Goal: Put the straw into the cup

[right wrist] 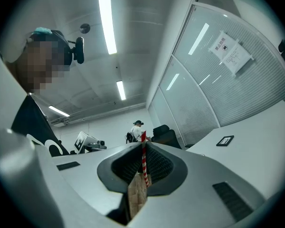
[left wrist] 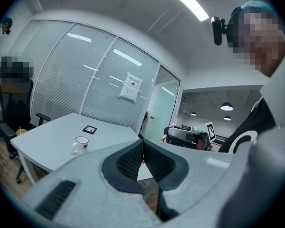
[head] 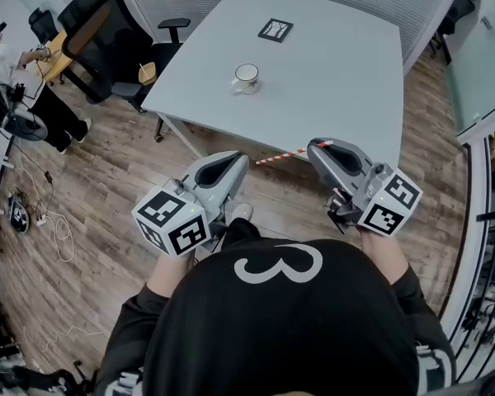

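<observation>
A white cup (head: 247,77) with a small red mark stands near the front left of the grey table (head: 346,73); the left gripper view shows the cup (left wrist: 80,144) too. My right gripper (head: 316,146) is shut on a red-and-white striped straw (head: 283,155), which sticks out leftward over the floor, short of the table's near edge. In the right gripper view the straw (right wrist: 143,161) runs upright between the pads of that gripper (right wrist: 143,146). My left gripper (head: 242,160) is shut with nothing in it, its jaws meeting in its own view (left wrist: 143,145).
A black-framed marker card (head: 275,30) lies at the table's far side. Black office chairs (head: 107,35) stand left of the table, and a person (head: 21,85) sits beyond them. Cables (head: 54,225) lie on the wood floor. Glass walls close off the back and the right.
</observation>
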{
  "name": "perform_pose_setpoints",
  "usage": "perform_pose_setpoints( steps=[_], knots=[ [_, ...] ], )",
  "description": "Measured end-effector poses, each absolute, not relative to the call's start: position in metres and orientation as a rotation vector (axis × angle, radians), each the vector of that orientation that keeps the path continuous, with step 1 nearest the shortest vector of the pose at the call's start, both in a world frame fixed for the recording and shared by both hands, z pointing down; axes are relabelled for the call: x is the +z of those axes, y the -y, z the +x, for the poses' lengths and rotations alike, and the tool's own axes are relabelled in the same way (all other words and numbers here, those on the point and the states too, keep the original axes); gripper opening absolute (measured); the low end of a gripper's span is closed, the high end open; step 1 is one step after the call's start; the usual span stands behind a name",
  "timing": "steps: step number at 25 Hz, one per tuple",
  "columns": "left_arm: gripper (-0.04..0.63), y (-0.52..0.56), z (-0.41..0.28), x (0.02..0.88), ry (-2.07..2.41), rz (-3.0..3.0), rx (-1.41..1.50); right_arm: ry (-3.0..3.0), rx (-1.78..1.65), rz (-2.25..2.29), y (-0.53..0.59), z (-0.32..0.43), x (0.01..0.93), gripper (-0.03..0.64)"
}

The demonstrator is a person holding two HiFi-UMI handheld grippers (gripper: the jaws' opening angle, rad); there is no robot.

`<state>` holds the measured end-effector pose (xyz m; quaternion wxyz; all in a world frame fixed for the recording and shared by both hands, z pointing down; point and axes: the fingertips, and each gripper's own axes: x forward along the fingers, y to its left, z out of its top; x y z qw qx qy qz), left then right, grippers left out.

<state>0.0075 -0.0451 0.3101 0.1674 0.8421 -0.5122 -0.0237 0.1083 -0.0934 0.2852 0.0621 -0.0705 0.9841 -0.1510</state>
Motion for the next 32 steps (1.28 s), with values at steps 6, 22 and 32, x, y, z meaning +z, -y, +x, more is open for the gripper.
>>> perform_pose_setpoints(
  steps=[6,22,32],
  knots=[
    [0.017,0.081,-0.023,0.312,1.389,2.422,-0.057,-2.965,-0.462,-0.291,0.124,0.080,0.285,0.031],
    [0.017,0.189,-0.113,0.310,1.161,2.506,0.018,-2.896,-0.475,-0.560,0.212,-0.002,0.282,0.031],
    [0.017,0.234,-0.142,0.325,1.011,2.535,0.048,-2.853,-0.486,-0.735,0.247,-0.028,0.292,0.031]
  ],
)
